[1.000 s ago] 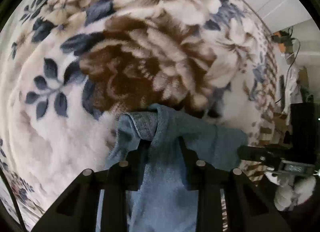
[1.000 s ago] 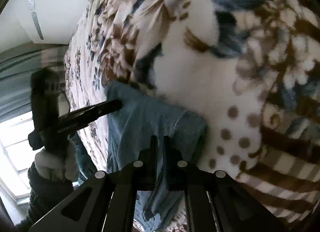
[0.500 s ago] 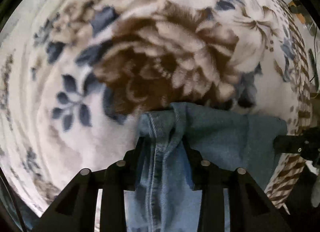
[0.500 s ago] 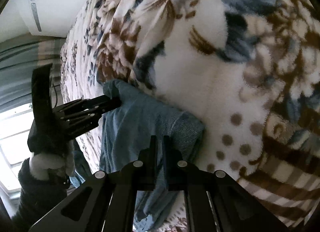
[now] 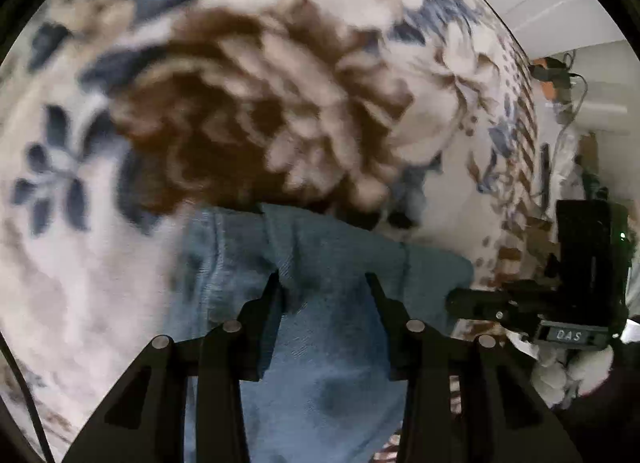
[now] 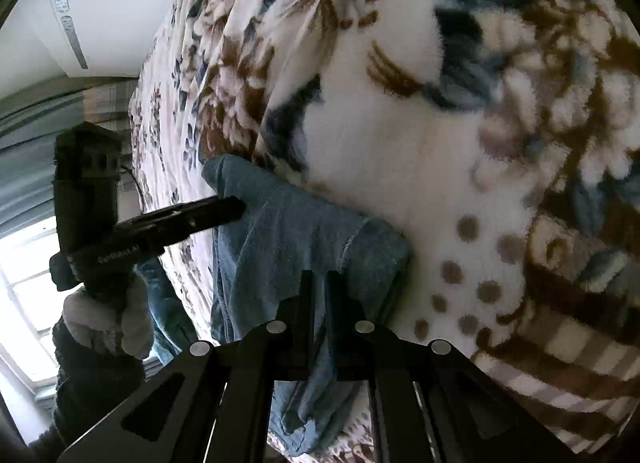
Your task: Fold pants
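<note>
Left wrist view, read from left to right: a plush floral blanket (image 5: pixel 248 111) covers the bed and fills the left and upper field. At lower centre lie the blue denim pants (image 5: pixel 332 351), their far hem edge running across the blanket towards the bed's right edge. The left gripper (image 5: pixel 322 283) straddles this cloth; its jaws have just been opening and now stand parted, with denim between them but the fingers no longer pinching it. At far right the right gripper (image 5: pixel 464 303) reaches in, held by a gloved hand (image 5: pixel 568 375).

Right wrist view, left to right: the left gripper's body is held by a gloved hand (image 6: pixel 108 315) before a bright window; its fingers meet the far corner of the pants (image 6: pixel 288 239). The denim lies as a band across the blanket (image 6: pixel 420 167) near the bed's edge, part of it hanging over. At lower centre the right gripper (image 6: pixel 316 279) is clenched, its narrow jaws pinching the near corner of the hem.

Step in hand, as judged: laying the carried end of the pants down, one corner apparently already released.

- Keep the right pinch firm until its corner lies flat, level with the left corner.
- Withdraw the left fingers straight back, so that the released layer is not dragged or rucked.
- The plush pile probably grips denim; lifting to adjust should work better than sliding.
- The released corner looks bunched and may need smoothing.
</note>
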### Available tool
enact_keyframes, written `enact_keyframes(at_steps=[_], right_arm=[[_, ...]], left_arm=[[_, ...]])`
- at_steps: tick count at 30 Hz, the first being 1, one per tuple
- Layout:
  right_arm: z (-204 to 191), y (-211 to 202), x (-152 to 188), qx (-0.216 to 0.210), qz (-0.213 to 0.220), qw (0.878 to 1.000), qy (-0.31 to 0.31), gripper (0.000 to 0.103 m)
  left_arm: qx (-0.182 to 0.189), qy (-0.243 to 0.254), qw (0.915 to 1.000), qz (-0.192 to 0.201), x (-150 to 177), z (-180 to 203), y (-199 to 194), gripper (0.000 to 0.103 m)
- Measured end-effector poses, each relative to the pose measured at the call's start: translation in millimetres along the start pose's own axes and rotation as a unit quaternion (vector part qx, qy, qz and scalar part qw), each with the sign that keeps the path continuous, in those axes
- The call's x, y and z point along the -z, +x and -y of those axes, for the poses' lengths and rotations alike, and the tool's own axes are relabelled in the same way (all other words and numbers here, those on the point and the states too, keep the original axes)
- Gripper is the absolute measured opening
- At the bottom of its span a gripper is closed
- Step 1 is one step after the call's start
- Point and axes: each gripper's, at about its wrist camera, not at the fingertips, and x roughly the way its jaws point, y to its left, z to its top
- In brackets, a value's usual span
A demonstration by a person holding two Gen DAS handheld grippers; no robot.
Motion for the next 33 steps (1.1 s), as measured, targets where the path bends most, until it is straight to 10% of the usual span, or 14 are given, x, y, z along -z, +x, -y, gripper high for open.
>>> enact_keyframes(at_steps=[9,16,20,33], right_arm=[[1.4,-4.5,-0.6,-0.011,-0.007,1.0,0.002,0.006],[4.3,-4.9,-2.7,-0.018,-0.014,1.0,0.005,0.006],[7.2,-6.6,-2.2,-0.019,-0.017,1.0,0.006,0.006],[4.5,-2.0,-5.1,-0.02,-0.032,0.999,-0.003,0.006]], left_arm=[[-0.053,0.043,0.9971,-0.034,-3.7,11.0,4.7,0.039],[0.001,0.008,0.9964,-0.084,1.7,-12.6,8.6,0.05],[0.1,-0.017,0.9922,-0.072,9.3,-16.2,-3.7,0.05],[0.114,-0.049,0.9873,-0.099,35.8,-46.2,5.1,0.053]])
